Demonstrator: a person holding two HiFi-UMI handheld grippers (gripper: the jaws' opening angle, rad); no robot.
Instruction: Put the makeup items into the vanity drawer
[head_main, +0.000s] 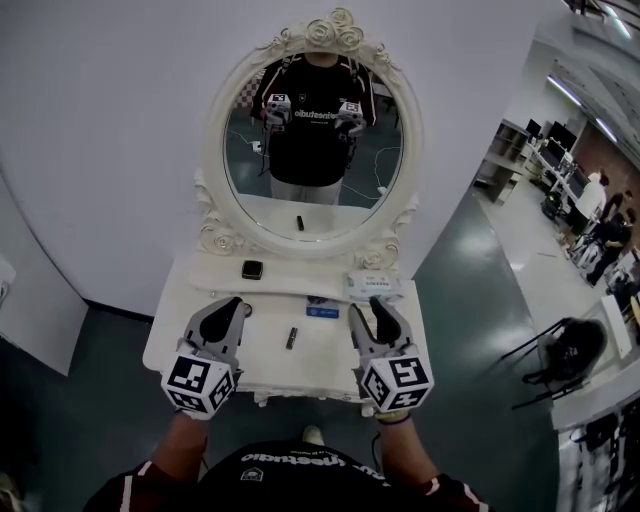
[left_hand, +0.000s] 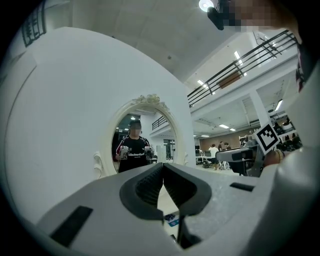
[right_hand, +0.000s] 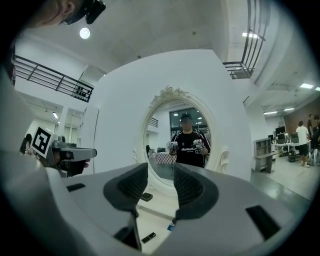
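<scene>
Lower centre of head view: the L hand-held gripper (head_main: 236, 308) has its jaws pressed together, w/ nothing btw. them. The R hand-held gripper (head_main: 380, 305), to its right, has its jaws spread and is also empty. Both hover over the white vanity table (head_main: 265, 355). Btw. the two, a slim black makeup stick (head_main: 292, 338) lies on the table top. A small blue item (head_main: 322, 312) lies just above it in frame. Further up, a dark compact (head_main: 252, 269) sits on the raised ledge, and a white box (head_main: 372, 287) is at the ledge's right end. The oval mirror (head_main: 245, 175) fills the upper centre.
</scene>
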